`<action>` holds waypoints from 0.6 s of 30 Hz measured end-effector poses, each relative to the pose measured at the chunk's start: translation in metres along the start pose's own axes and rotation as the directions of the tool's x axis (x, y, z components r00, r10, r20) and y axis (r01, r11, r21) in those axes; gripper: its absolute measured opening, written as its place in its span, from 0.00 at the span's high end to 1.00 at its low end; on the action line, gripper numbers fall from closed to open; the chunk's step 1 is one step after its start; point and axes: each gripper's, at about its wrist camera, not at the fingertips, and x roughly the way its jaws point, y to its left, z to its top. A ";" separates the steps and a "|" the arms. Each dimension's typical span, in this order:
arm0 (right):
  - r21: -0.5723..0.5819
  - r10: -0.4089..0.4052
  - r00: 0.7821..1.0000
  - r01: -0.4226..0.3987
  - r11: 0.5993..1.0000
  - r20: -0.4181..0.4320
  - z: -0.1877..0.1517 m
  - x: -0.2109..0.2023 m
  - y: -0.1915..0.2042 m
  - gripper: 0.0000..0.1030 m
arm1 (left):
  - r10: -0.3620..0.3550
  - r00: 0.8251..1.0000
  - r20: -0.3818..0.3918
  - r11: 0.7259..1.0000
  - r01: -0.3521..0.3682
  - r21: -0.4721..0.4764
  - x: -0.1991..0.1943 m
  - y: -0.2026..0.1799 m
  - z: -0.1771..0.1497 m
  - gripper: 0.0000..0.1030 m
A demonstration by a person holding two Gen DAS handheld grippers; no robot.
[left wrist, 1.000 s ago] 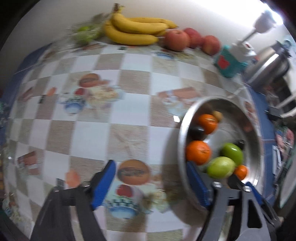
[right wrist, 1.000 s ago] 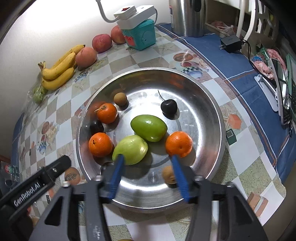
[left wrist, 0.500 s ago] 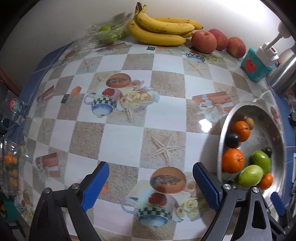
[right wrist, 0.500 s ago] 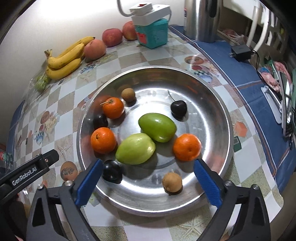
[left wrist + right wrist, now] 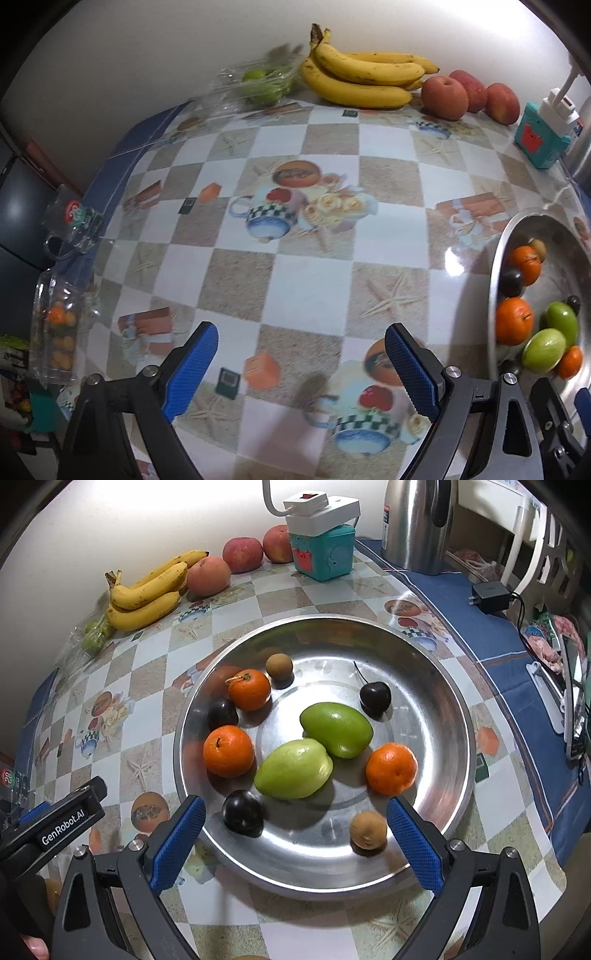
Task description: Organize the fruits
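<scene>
A steel bowl (image 5: 454,716) holds two green mangoes (image 5: 293,768), three oranges (image 5: 229,751), dark plums (image 5: 243,812), a cherry (image 5: 375,696) and small brown fruits (image 5: 368,830). My right gripper (image 5: 295,842) is open and empty, just above the bowl's near rim. My left gripper (image 5: 301,369) is open and empty over the checkered tablecloth, left of the bowl (image 5: 495,280). Bananas (image 5: 362,79) and apples (image 5: 445,98) lie along the back wall.
A bag of green fruit (image 5: 258,83) sits left of the bananas. A teal box with a power strip (image 5: 321,550) and a steel kettle (image 5: 417,524) stand at the back right. A clear box of small fruit (image 5: 57,339) lies at the table's left edge.
The right gripper opened wide and drew back, leaving a dark plum in the bowl. The left gripper swung left, away from the bowl, and pulled back.
</scene>
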 end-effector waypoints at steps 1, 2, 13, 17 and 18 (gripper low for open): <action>-0.006 0.000 1.000 0.000 1.000 -0.002 -0.002 -0.001 0.002 0.04 | -0.002 1.000 -0.011 1.000 0.002 -0.001 0.001 0.003 -0.001 0.09; -0.014 -0.002 1.000 0.002 1.000 -0.004 -0.005 -0.002 0.004 0.04 | 0.000 1.000 -0.017 1.000 0.000 -0.002 0.001 0.005 -0.002 0.09; -0.077 0.001 1.000 -0.002 0.997 -0.011 -0.029 -0.020 0.015 0.04 | 0.028 0.999 -0.036 0.999 -0.029 -0.019 -0.015 0.041 -0.033 0.09; -0.068 0.001 1.000 0.000 0.998 0.005 -0.033 -0.031 0.014 0.04 | 0.040 0.999 -0.031 0.999 -0.041 -0.008 -0.021 0.047 -0.043 0.09; -0.068 0.000 1.000 0.000 0.998 0.009 -0.034 -0.034 0.015 0.04 | 0.037 0.999 -0.029 0.999 -0.037 -0.005 -0.022 0.048 -0.045 0.09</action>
